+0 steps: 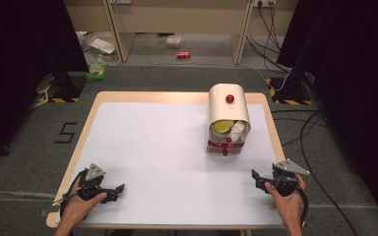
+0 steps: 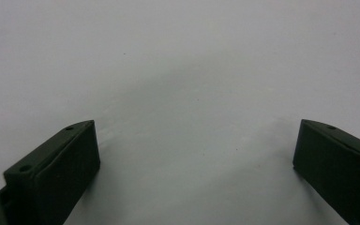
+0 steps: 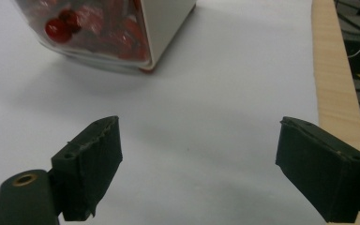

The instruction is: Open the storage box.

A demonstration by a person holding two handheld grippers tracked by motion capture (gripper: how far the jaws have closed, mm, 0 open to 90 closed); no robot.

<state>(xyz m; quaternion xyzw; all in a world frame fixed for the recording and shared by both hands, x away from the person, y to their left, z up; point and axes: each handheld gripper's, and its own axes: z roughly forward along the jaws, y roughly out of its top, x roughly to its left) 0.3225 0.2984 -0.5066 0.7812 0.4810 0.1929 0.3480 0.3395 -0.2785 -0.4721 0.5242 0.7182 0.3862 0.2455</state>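
A cream bread-box-style container (image 1: 225,109) stands on the white table top (image 1: 157,147) at the right rear. Its rounded roll lid carries a red knob (image 1: 230,99) and is raised, showing a yellow-green item (image 1: 222,126) and white items inside. Below is a clear front (image 1: 225,146) with red pattern and a small red knob (image 3: 57,30). My left gripper (image 1: 118,192) rests at the front left corner, jaws wide open over bare table (image 2: 194,129). My right gripper (image 1: 257,181) sits at the front right, open (image 3: 199,124), pointing toward the container's lower corner (image 3: 164,18), well short of it.
The table's wooden rim (image 3: 333,84) runs close to the right of my right gripper. On the floor beyond the table lie a red can (image 1: 183,54), a green packet (image 1: 97,70) and cables (image 1: 307,128). Dark curtains flank both sides.
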